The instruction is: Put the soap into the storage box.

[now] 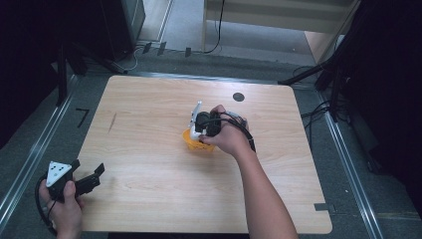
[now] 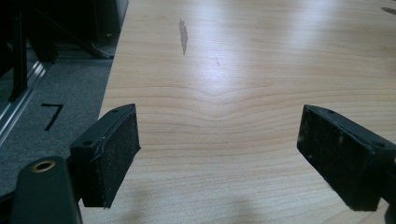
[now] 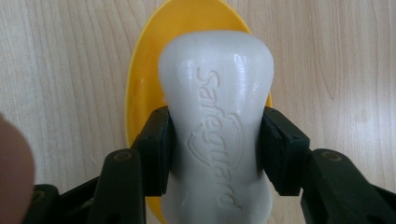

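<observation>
Left tool [image 1: 88, 180]: released, jaws wide over bare desk [image 1: 149, 164], well left of the dish.
Soap [image 3: 215, 135]: white bar, directly above the yellow dish [image 3: 140, 93].
Right tool [image 3: 215, 154]: clenched on the soap's narrow waist.
Handling: likely hard, light, slippery; the waist looks the safest hold.

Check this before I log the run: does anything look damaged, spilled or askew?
Only a dark smear on the light wooden table near its far left. The white soap bar sits squarely in the right gripper over the yellow plastic dish.
</observation>
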{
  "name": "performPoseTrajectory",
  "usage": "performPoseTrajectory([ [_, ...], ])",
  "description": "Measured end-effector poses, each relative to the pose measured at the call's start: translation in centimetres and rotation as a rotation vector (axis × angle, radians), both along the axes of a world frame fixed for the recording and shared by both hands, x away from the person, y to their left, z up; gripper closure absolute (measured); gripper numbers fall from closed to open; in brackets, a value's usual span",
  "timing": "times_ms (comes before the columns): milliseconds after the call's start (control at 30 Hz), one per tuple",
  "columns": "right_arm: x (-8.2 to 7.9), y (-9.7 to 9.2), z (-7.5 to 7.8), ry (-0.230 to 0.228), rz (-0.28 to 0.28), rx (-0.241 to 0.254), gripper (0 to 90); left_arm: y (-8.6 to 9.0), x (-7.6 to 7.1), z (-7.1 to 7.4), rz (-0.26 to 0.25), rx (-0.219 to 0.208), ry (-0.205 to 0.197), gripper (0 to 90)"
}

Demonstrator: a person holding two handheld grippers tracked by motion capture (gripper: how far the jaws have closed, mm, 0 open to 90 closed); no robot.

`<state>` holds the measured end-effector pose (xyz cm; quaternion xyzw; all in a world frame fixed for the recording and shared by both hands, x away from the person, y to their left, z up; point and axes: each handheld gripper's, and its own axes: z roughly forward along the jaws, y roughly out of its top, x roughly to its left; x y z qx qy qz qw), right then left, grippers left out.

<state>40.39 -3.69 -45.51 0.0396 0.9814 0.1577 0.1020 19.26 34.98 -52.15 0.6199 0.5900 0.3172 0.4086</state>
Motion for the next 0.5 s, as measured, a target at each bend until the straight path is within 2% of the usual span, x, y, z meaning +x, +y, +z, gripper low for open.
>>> performPoseTrajectory([
  [133,0.1,0.3,-0.3,0.002,0.018,0.000,50.7,0.0,0.0,0.0,0.001,-0.001,-0.001,13.3],
  [500,0.3,0.9,-1.1,0.006,0.011,-0.028,50.3,0.0,0.0,0.0,0.001,-0.002,0.000,13.3],
])
